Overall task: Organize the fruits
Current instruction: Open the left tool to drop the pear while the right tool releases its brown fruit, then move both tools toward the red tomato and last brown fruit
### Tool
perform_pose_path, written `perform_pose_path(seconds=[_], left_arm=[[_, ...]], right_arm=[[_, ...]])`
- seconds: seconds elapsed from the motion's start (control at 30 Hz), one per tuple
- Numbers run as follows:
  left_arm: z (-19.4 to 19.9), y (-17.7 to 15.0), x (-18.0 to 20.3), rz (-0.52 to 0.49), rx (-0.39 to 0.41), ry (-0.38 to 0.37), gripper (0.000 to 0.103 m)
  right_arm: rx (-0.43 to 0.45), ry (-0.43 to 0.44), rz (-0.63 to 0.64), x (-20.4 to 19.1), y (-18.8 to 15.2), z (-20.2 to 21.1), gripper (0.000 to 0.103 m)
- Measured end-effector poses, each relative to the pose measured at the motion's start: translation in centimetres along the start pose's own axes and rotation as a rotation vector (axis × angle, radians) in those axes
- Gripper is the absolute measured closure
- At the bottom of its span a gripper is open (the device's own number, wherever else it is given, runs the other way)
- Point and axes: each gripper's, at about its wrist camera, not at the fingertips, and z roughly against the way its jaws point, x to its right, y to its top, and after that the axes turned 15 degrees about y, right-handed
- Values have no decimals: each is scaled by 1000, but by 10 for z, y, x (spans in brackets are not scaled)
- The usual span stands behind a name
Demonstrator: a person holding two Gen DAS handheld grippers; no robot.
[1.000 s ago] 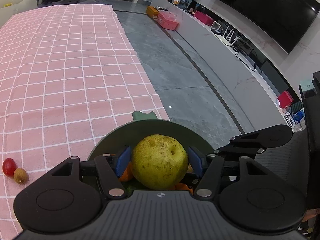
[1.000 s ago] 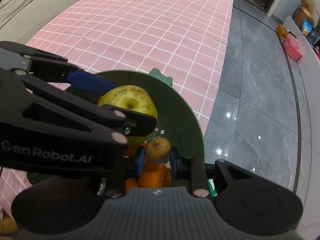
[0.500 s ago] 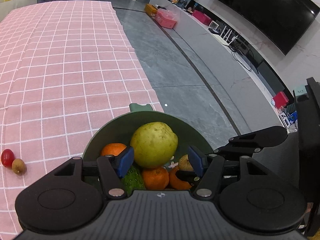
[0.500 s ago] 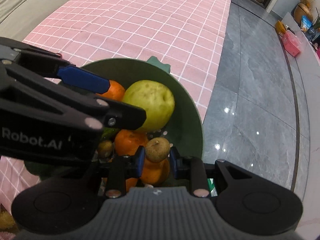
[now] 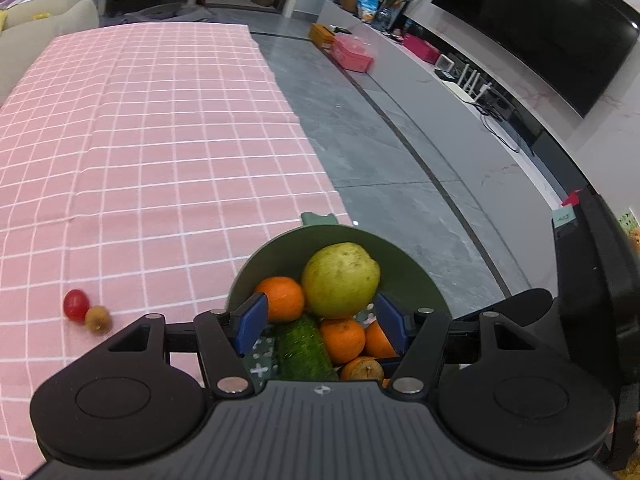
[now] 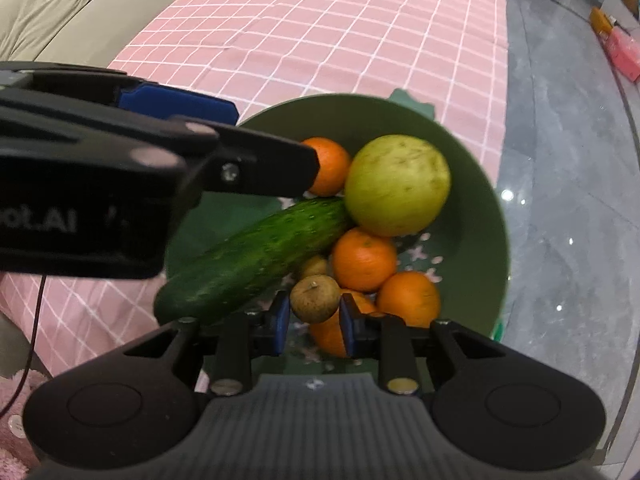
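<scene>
longan (image 6: 315,299) in right claw (image 6: 314,322)

The left claw (image 5: 318,326) has released the pear (image 5: 340,280) and lifted clear.

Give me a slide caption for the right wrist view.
Right hand-held gripper holds a longan over the green bowl.
</scene>
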Motion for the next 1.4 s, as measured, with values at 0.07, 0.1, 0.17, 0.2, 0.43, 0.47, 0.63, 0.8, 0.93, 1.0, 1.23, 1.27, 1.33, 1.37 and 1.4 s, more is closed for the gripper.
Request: perform_pose_path(seconds=[0.07,0.1,0.17,0.2,0.43,0.47,0.63,0.8,0.93,1.0,1.23,1.27,1.33,1.37,1.4], left_arm=[[2,-1,-2,0,4,13,30],[3,-2,-2,-2,7,18,30],[7,-3,-3,-3,12,26,30],[8,-4,-3,-3,14,28,30],[17,-12,-10,7,10,60,30],[18,-13,-12,9,9,65,30],[27,-19,-16,7,21,79,30],[39,-23,-21,2,40,87,30],[48,-28,-29,6,61,106,30],[54,-30,-34,7,73,115,30],[71,-38,-45,-11,117,175,30],[74,-39,-47,-12,124,180,30],[78,-42,-52,-10,141,190,30],[81,-44,-55,-9,151,200,30],[84,-45,-59,-6,161,214,30]], right_arm=[[-9,2,-5,-4,0,-3,80],[-13,1,-7,-6,-1,-5,80],[-20,0,-13,-6,-2,-6,80],[-24,-1,-16,-7,-2,-7,80],[-30,-17,-37,-8,-5,-8,80],[-29,-20,-38,-9,-5,-8,79],[-11,-36,-26,-15,-6,-2,77],[18,-106,21,-28,-8,10,58],[51,-156,51,-41,-10,25,49],[73,-174,64,-45,-10,30,47],[173,-233,91,-67,-10,49,43],[192,-233,90,-70,-9,51,43],[235,-225,89,-77,-7,55,42],[256,-220,88,-81,-6,57,40],[275,-217,87,-84,-5,58,40]])
